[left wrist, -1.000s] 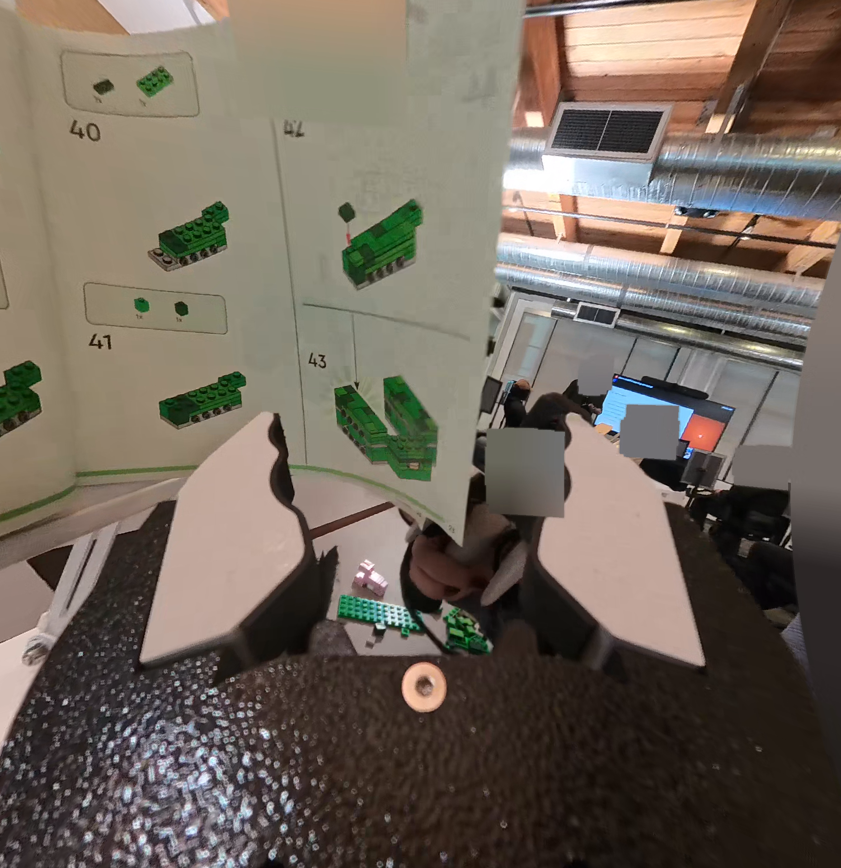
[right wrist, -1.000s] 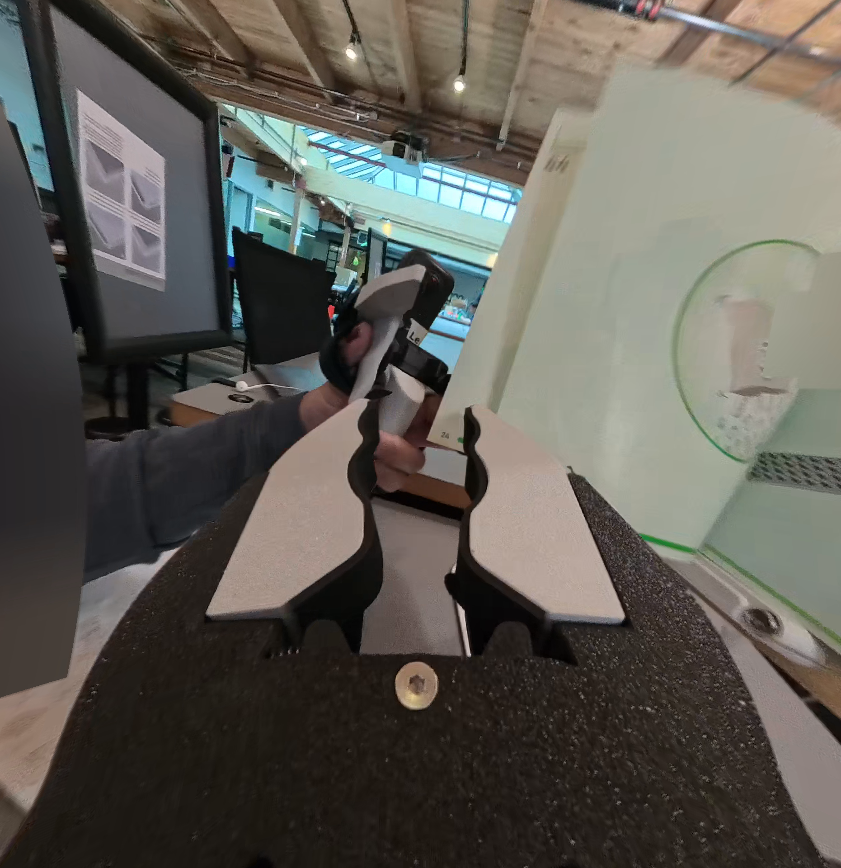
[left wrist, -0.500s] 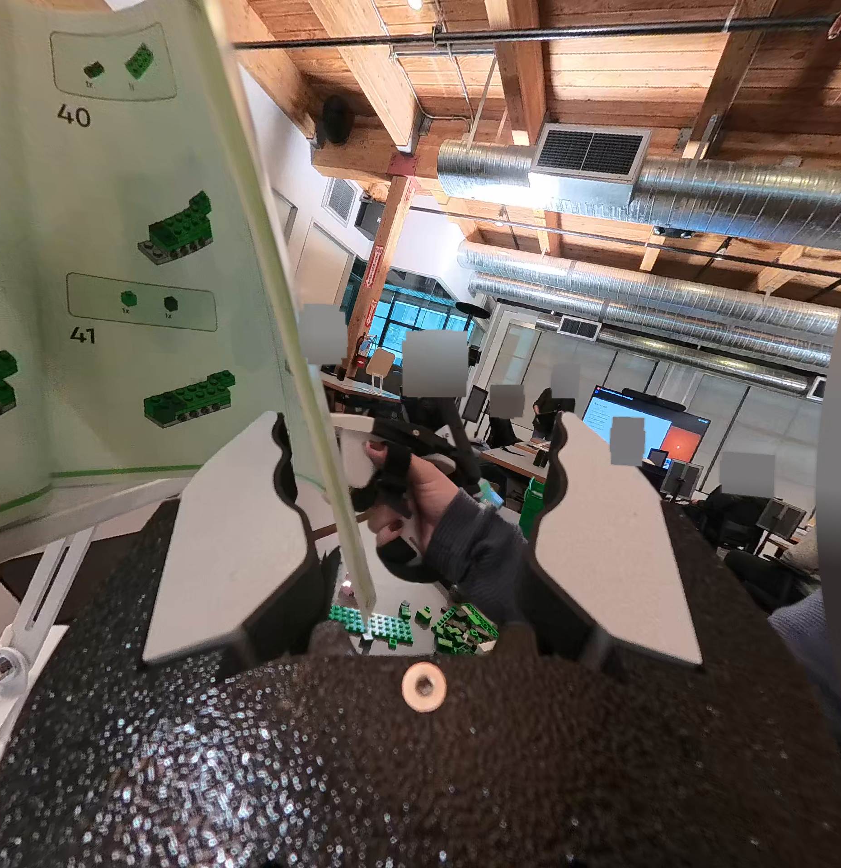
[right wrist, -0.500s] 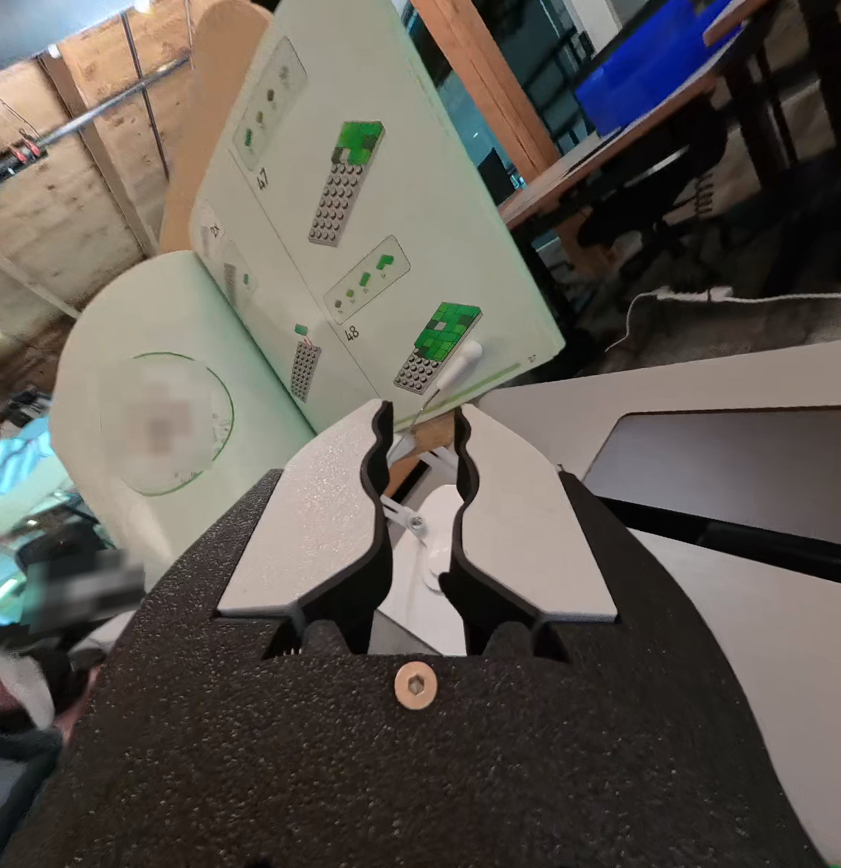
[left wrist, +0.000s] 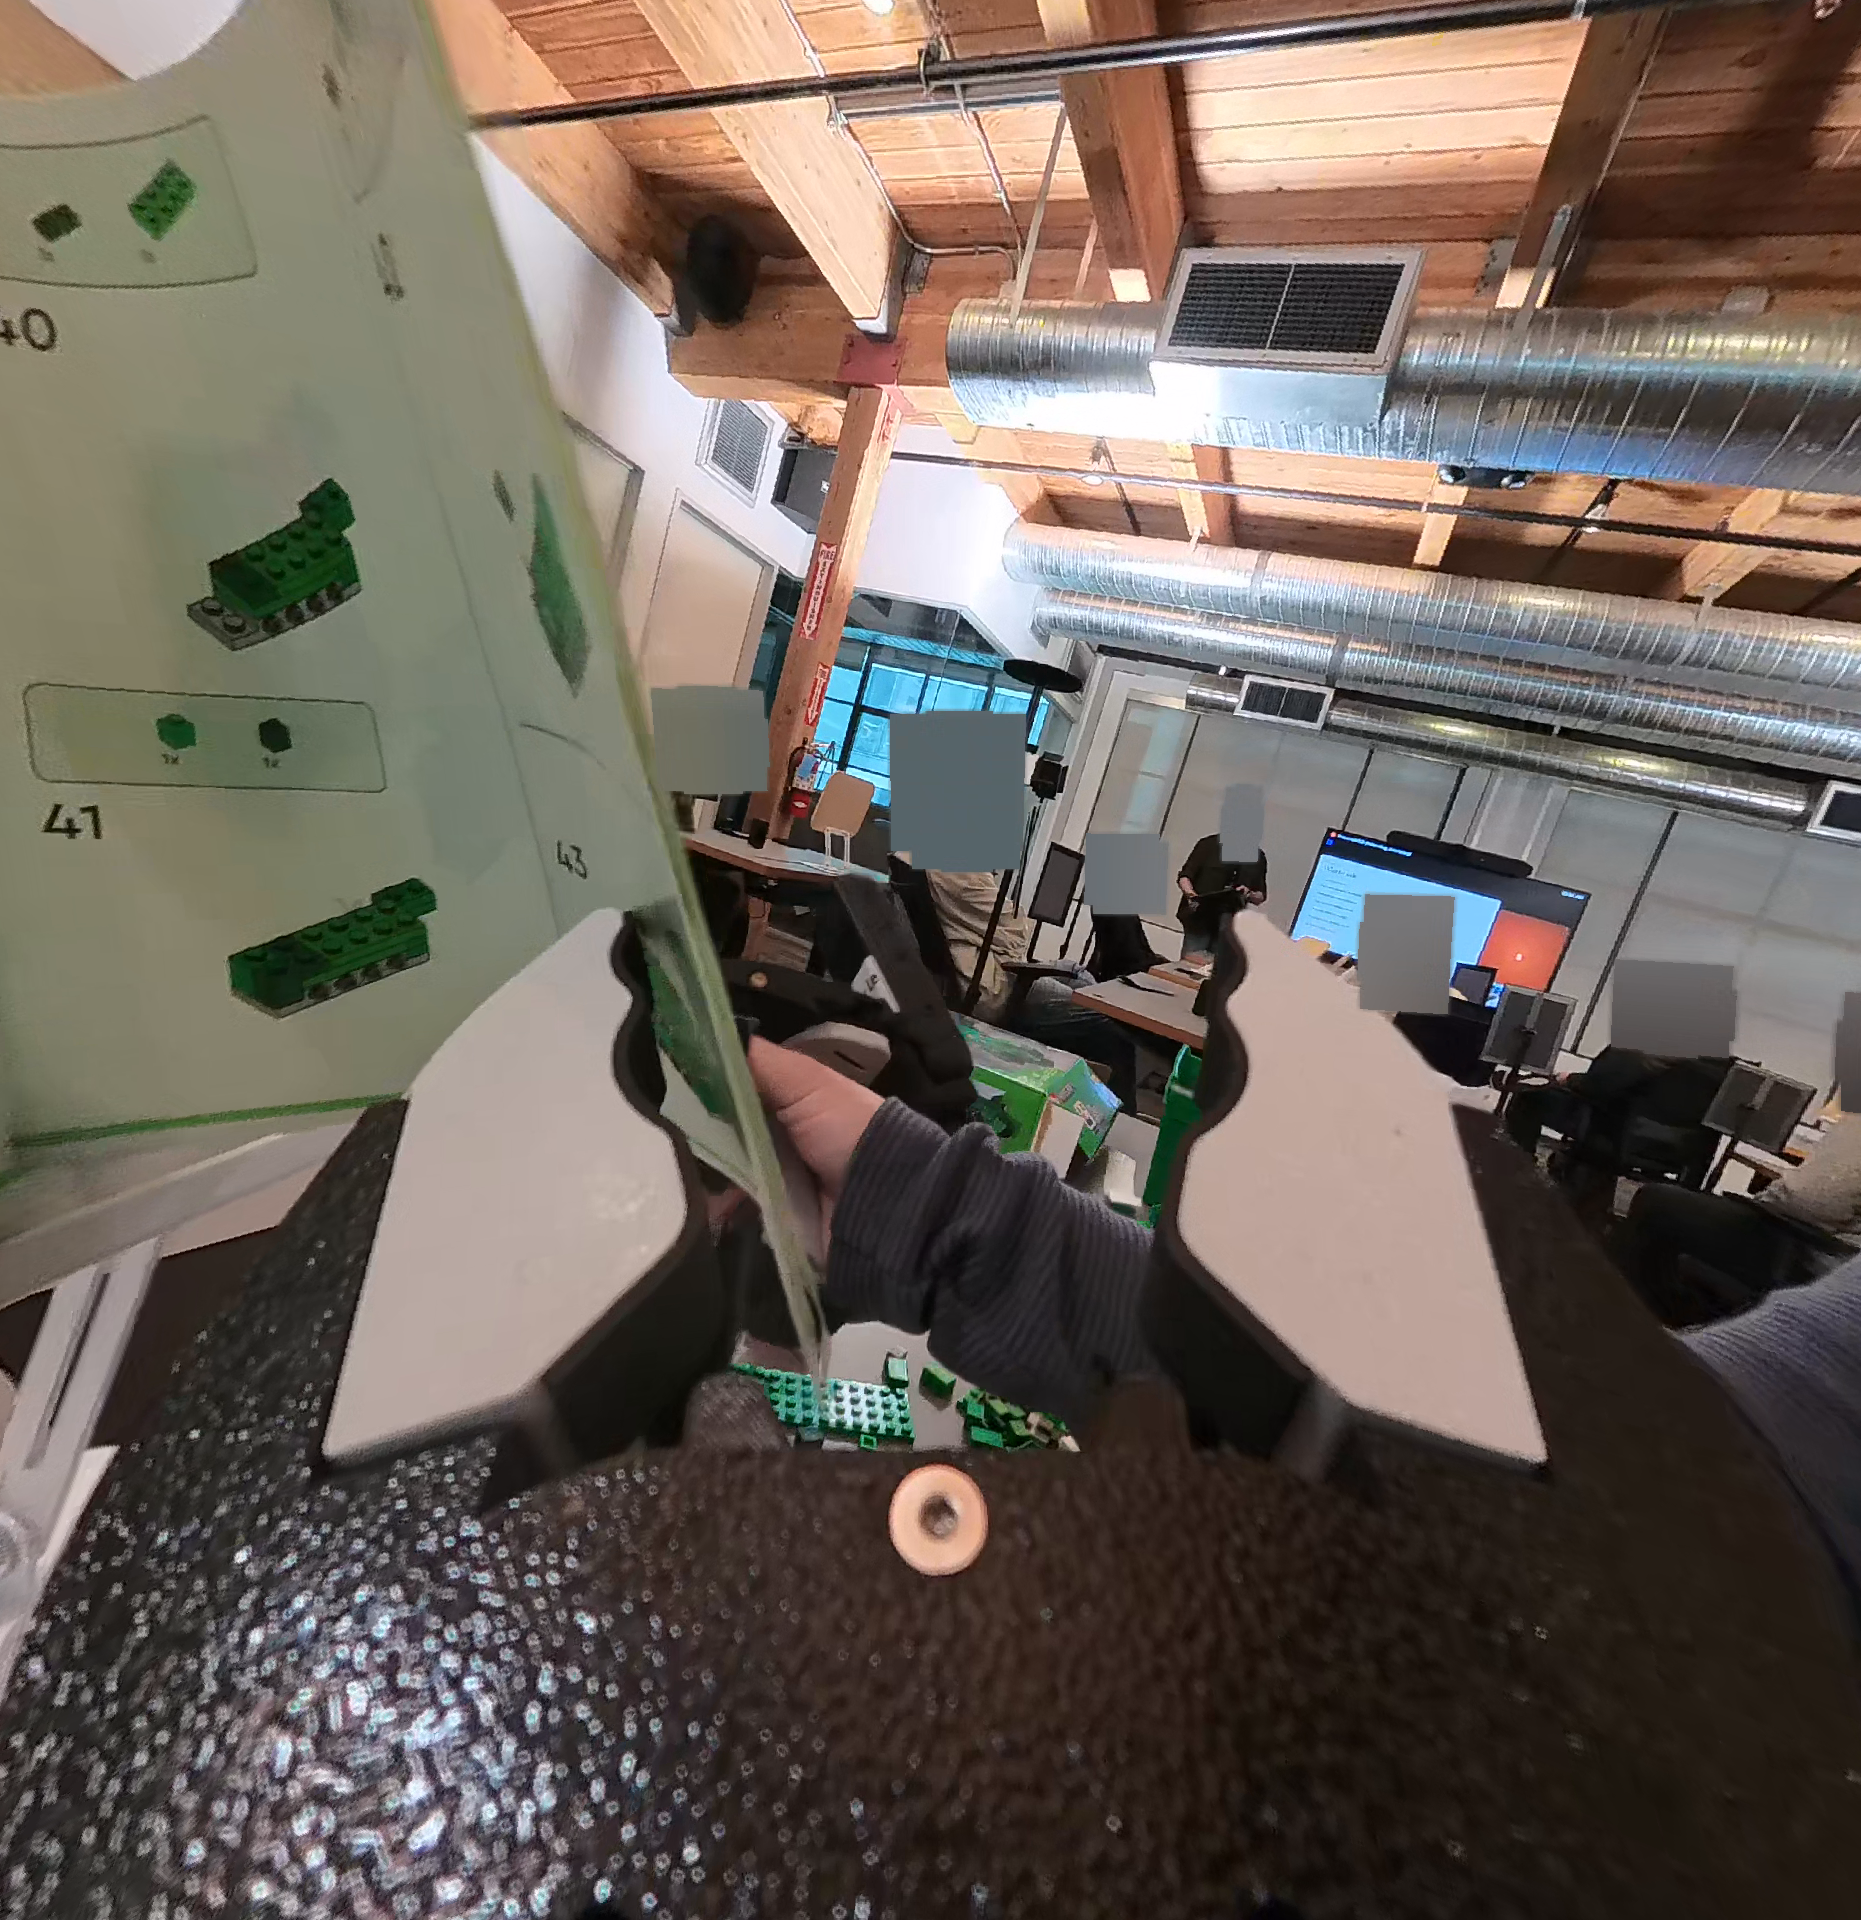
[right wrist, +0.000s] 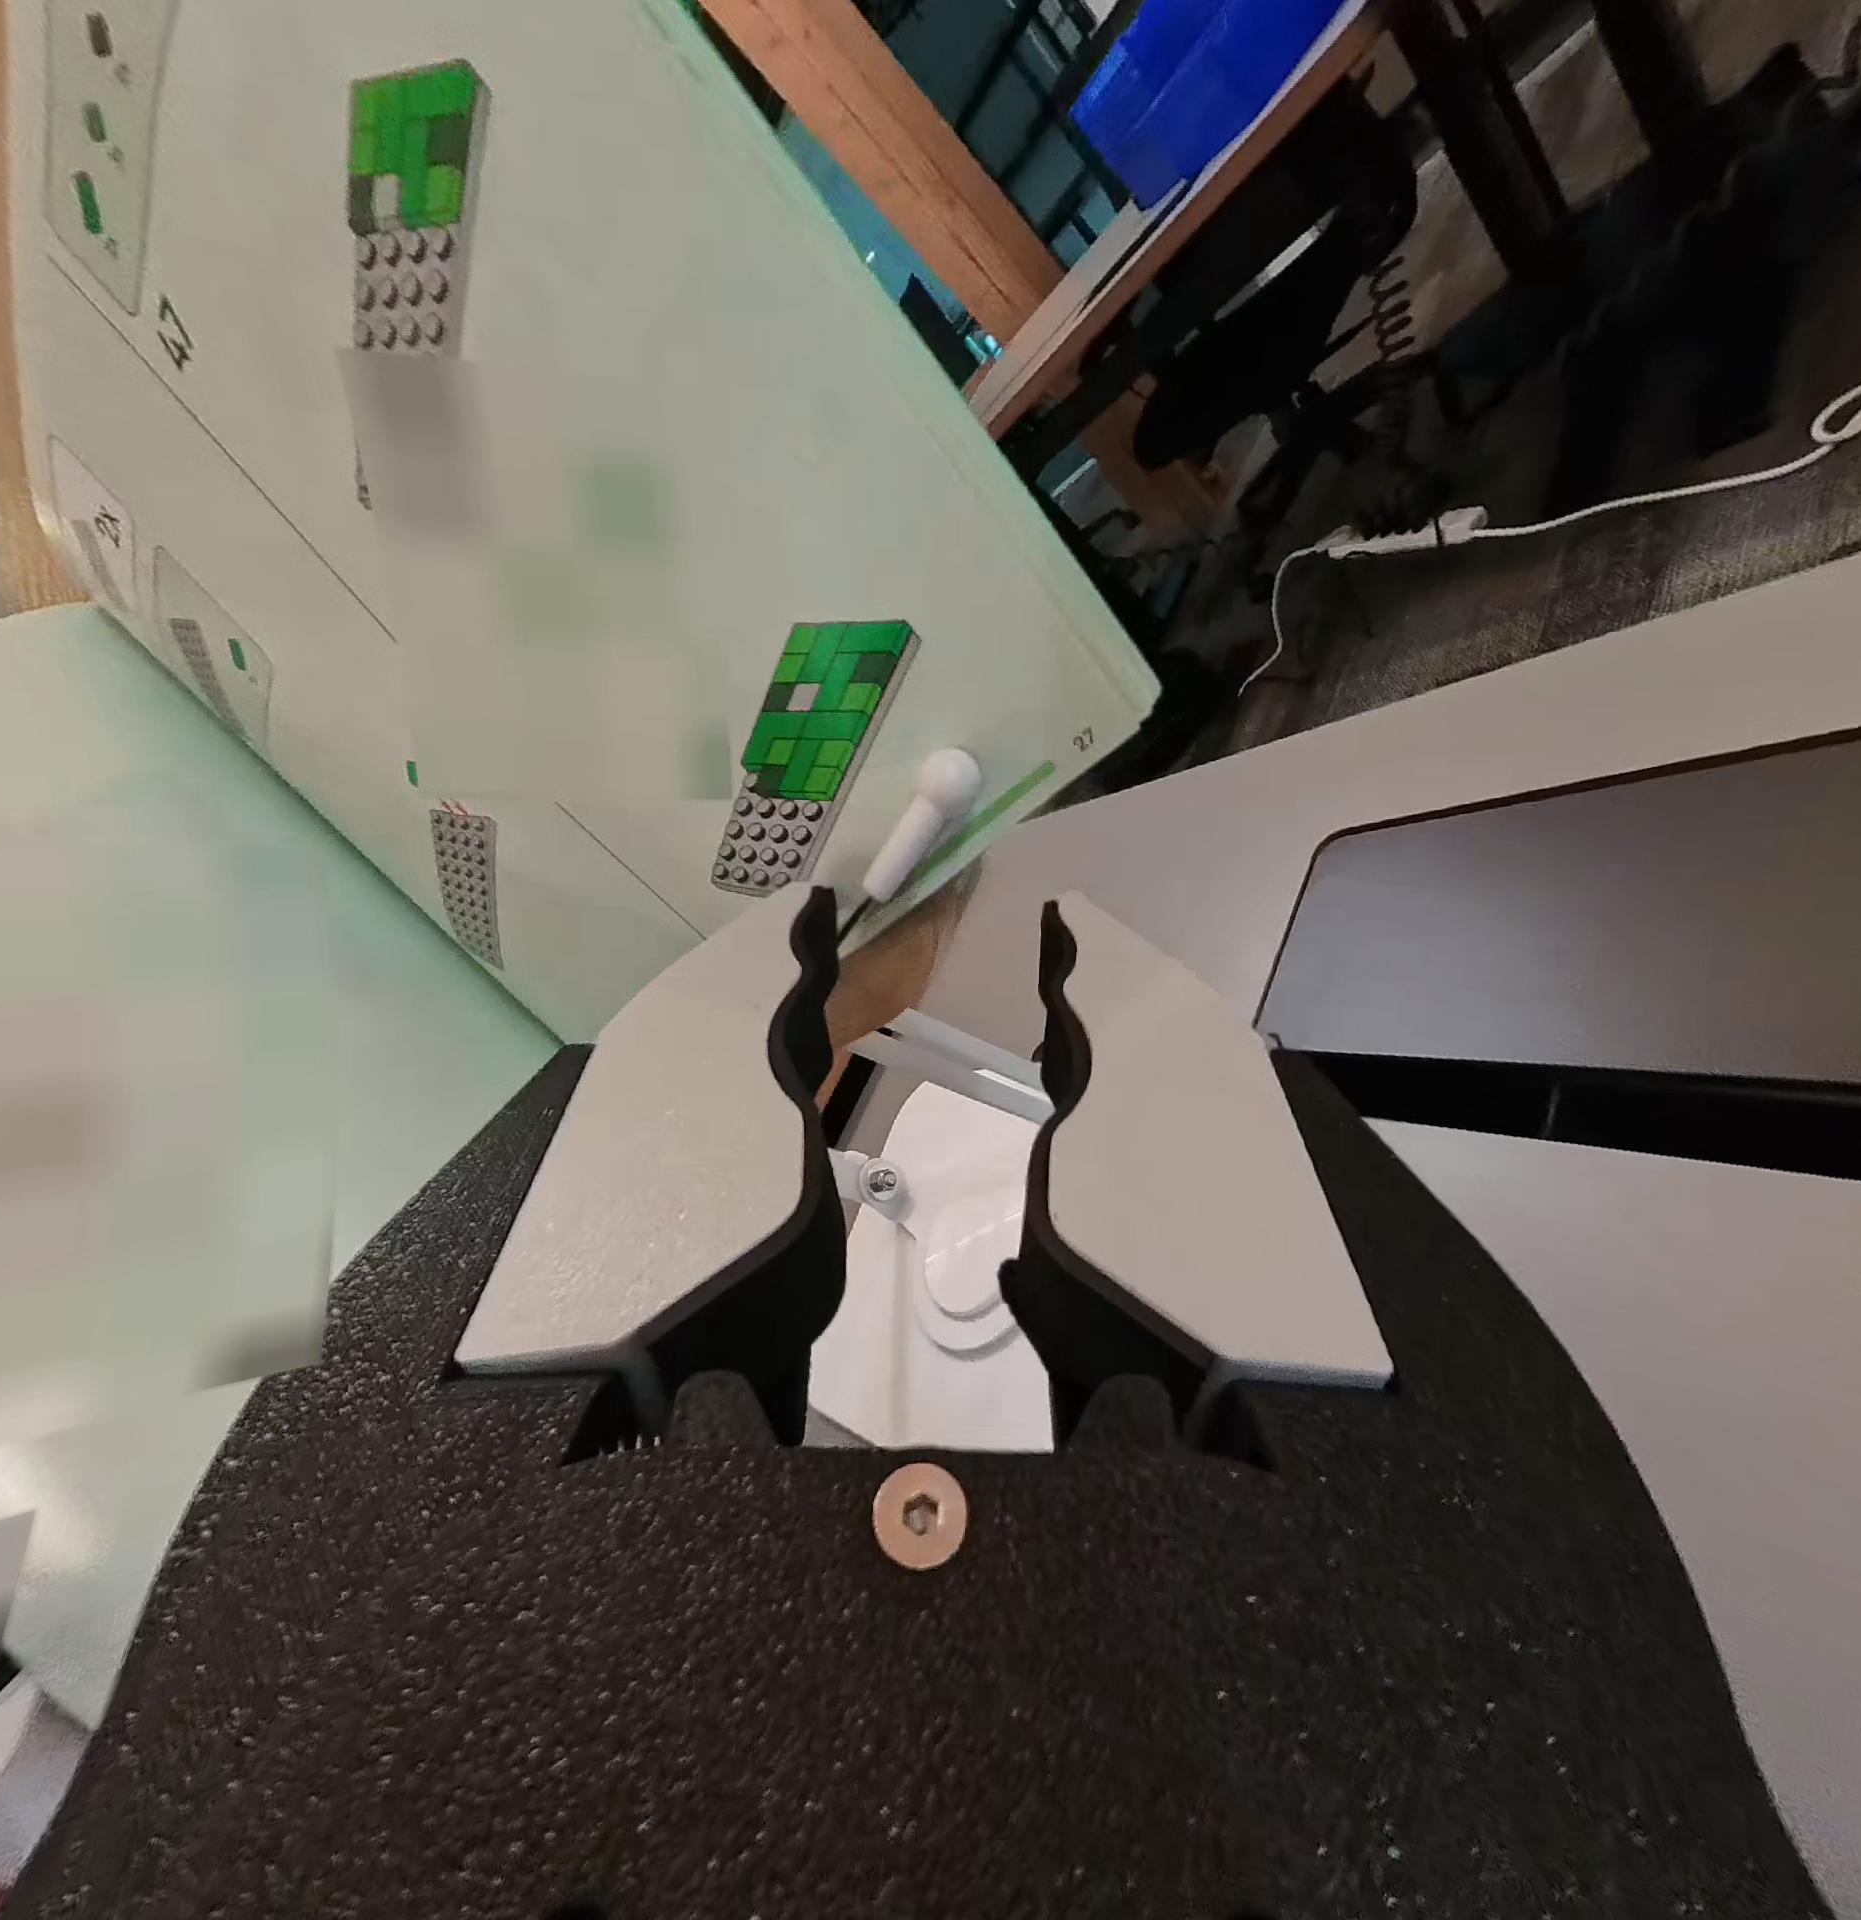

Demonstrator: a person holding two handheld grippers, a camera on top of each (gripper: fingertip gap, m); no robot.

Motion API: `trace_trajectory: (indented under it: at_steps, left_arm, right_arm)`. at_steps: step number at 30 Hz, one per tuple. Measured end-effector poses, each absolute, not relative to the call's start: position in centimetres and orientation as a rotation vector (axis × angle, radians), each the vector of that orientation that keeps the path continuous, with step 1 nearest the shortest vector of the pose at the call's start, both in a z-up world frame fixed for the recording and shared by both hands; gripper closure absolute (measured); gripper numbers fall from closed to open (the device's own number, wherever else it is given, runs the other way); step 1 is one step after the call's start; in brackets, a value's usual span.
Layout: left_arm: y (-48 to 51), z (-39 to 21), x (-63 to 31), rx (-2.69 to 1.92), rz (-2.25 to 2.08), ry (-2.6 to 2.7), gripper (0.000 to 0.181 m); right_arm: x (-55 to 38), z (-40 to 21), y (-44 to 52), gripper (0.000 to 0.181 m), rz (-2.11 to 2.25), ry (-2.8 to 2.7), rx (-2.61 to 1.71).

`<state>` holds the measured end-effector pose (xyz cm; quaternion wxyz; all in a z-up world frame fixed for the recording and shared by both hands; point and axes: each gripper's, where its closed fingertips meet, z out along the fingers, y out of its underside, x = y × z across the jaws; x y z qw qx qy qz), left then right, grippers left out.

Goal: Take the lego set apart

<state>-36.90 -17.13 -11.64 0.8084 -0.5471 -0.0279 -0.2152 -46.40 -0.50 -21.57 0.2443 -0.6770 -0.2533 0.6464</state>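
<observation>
The instruction booklet (left wrist: 230, 623) stands open on a white stand. One of its pages (left wrist: 697, 987) stands edge-on between my left gripper's fingers, close to the left finger (left wrist: 552, 1164). My left gripper (left wrist: 926, 935) is wide open and holds nothing. Below it, a green studded plate and loose green lego pieces (left wrist: 853, 1408) lie on the table. Behind the page, a hand (left wrist: 801, 1112) in a grey sleeve holds the other gripper. My right gripper (right wrist: 936, 914) is open and empty. It points at the lower right corner of the booklet (right wrist: 593, 468), near a white page-holder peg (right wrist: 921, 821).
The white stand base (right wrist: 936, 1247) sits under my right gripper. The grey table (right wrist: 1528, 1299) has a dark inset panel (right wrist: 1580, 935). A green box (left wrist: 1040, 1081) stands behind the pieces. People, desks and a lit screen (left wrist: 1425, 925) fill the background. A white cable (right wrist: 1528, 520) lies on the floor.
The booklet page has swung from facing the left camera to edge-on. My right gripper has moved round to the booklet's right pages and closer to its lower corner. Its jaws are slightly wider.
</observation>
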Motion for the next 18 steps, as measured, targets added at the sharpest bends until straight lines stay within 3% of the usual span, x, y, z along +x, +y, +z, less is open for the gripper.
trace_trajectory:
  at_steps: [7, 18]
  left_arm:
    - [-13.4, -11.6, -35.6, -1.217, -0.482, -0.020, 0.081]
    - [-4.2, -10.9, -38.5, -1.370, -0.616, -0.075, 0.078]
  right_arm:
    - [-46.2, -22.0, -0.8, 0.178, 1.922, -0.627, -1.858]
    - [-45.4, -21.1, -0.7, 0.181, 2.089, -0.459, -1.758]
